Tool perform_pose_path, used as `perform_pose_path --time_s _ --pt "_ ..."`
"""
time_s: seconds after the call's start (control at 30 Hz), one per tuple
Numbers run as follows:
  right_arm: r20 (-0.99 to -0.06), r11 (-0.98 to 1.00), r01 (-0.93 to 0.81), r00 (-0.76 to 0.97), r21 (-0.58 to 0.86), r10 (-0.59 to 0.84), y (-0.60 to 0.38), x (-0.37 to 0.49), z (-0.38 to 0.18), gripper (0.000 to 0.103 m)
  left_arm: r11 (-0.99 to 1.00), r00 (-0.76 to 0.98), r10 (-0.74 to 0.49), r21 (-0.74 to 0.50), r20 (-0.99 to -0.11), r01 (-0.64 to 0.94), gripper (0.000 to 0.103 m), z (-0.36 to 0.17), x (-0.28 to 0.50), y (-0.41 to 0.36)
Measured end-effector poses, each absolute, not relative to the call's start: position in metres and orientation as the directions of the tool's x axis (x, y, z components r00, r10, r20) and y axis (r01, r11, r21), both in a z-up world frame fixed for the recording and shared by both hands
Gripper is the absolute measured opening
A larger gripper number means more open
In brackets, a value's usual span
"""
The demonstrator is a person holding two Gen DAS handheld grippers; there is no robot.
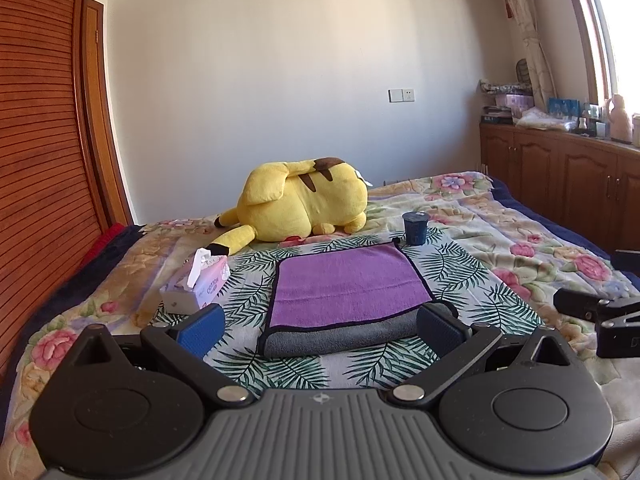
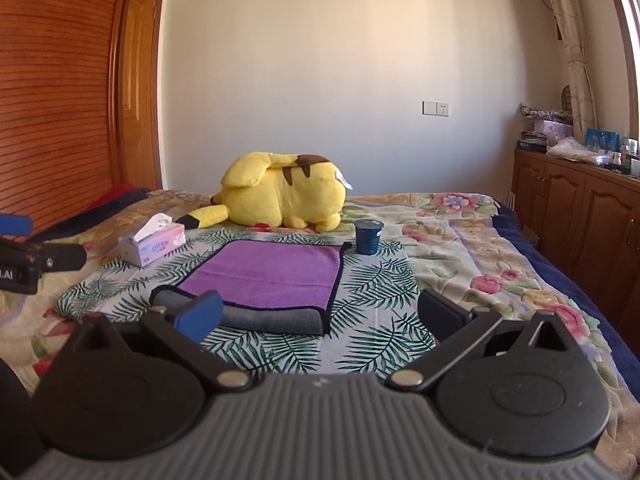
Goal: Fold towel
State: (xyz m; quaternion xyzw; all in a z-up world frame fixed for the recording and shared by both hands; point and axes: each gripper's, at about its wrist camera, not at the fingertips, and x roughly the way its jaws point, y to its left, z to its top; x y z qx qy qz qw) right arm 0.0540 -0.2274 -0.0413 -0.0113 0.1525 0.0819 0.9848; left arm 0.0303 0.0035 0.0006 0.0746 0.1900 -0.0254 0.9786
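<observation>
A purple towel (image 1: 344, 288) with a grey underside and dark edging lies folded on the leaf-print cloth (image 1: 460, 276) on the bed; its grey fold faces me. It also shows in the right wrist view (image 2: 272, 276). My left gripper (image 1: 320, 330) is open and empty, held just short of the towel's near edge, its fingers level with the two near corners. My right gripper (image 2: 320, 316) is open and empty, near the towel's front right corner. Part of the right gripper shows at the right of the left wrist view (image 1: 600, 312).
A yellow plush toy (image 1: 304, 204) lies behind the towel. A dark blue cup (image 1: 415, 228) stands at the towel's far right corner. A tissue box (image 1: 200, 284) sits to the left. Wooden cabinets (image 1: 560, 172) line the right wall, a wooden wardrobe (image 1: 48, 160) the left.
</observation>
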Motion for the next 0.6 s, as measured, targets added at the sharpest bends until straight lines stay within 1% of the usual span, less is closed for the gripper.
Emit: perform_pose_path --time_s 0.3,0.6 --pt "-0.386 0.981 -0.192 0.904 0.013 0.182 -0.223 0.082 -0.048 0.103 0.985 0.916 -0.041 0.136 -0.4 0.104 0.087 0.006 0.06 0.012" --pt "-0.439 0.975 -0.217 0.872 0.055 0.219 -0.228 0.113 -0.046 0.103 0.985 0.896 -0.054 0.124 -0.441 0.121 0.087 0.0 0.099 0.025"
